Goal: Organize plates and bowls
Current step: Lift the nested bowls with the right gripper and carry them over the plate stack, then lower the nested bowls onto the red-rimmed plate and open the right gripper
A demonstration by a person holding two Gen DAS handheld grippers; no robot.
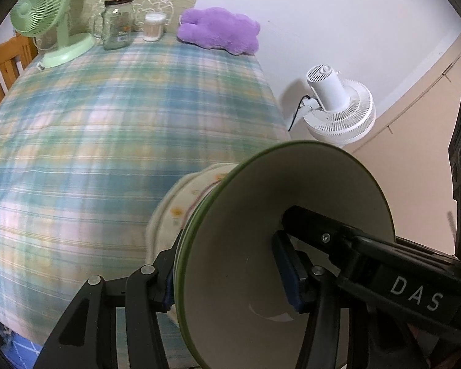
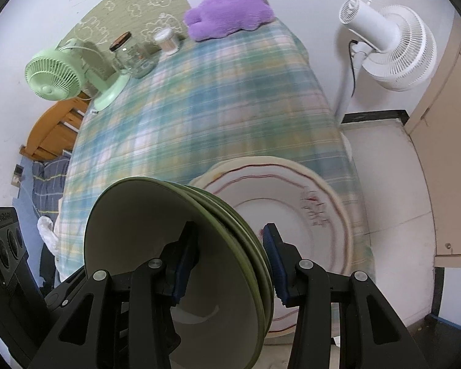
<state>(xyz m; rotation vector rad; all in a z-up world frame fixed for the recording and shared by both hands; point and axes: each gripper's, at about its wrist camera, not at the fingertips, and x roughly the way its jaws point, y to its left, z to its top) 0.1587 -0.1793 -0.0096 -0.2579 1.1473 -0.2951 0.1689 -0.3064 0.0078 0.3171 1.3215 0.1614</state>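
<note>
Both grippers, left (image 1: 230, 279) and right (image 2: 227, 264), are pinching the bowls' (image 2: 175, 246) wall; keep level while lowering onto the plate (image 2: 332, 184) ahead.

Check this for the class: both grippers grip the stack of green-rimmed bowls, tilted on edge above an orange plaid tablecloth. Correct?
Not quite. Both wrist views show the tablecloth is blue-green plaid, not orange. The left gripper and right gripper do grip the tilted green-rimmed bowls.

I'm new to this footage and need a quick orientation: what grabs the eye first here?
The green-rimmed bowls, stacked and tipped on edge, fill the foreground, gripped by both the right gripper and the left gripper. Behind them a cream plate lies on the plaid tablecloth, with a purple plush toy at the far end.
</note>
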